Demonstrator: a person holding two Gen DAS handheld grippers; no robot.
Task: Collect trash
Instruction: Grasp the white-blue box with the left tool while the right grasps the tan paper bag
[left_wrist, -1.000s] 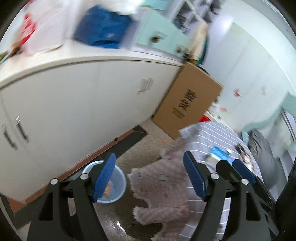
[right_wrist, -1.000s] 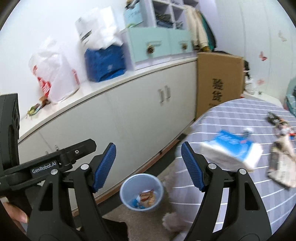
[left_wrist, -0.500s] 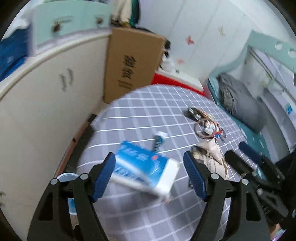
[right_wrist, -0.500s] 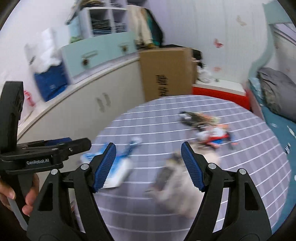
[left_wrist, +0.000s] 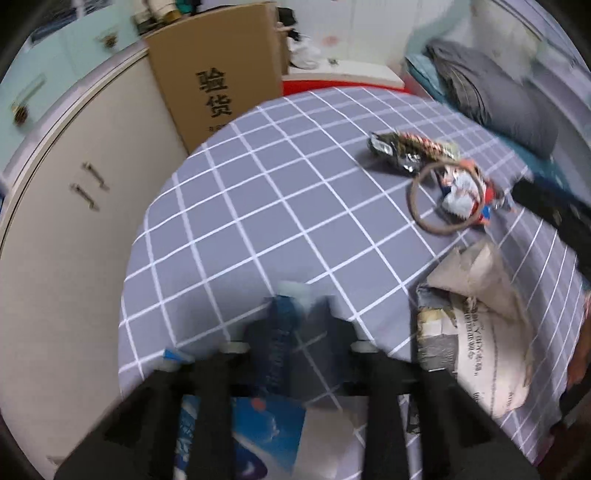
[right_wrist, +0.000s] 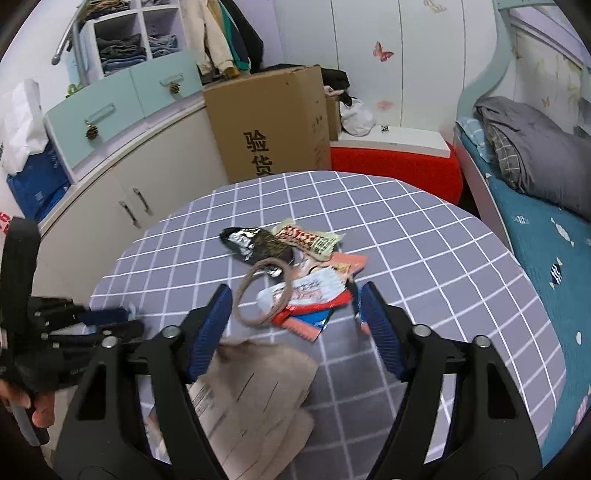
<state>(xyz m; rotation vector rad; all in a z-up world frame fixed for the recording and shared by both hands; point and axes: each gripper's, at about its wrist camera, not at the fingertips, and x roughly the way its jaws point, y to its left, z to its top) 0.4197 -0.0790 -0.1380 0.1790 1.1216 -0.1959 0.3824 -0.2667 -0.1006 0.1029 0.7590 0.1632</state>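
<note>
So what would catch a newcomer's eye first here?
Probably the heap of snack wrappers in the middle of the round grey checked table, with a brown loop lying over it. The big cardboard box printed with black characters stands behind the table against the cabinets.

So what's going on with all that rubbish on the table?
A person is clearing trash off the checked table with a tool in each hand. The left tool has just been closing around a small blurry blue-and-white thing; whether it grips yet is unclear. The right tool, open but just narrowing, hovers over the snack wrappers, with nothing gripped.
</note>
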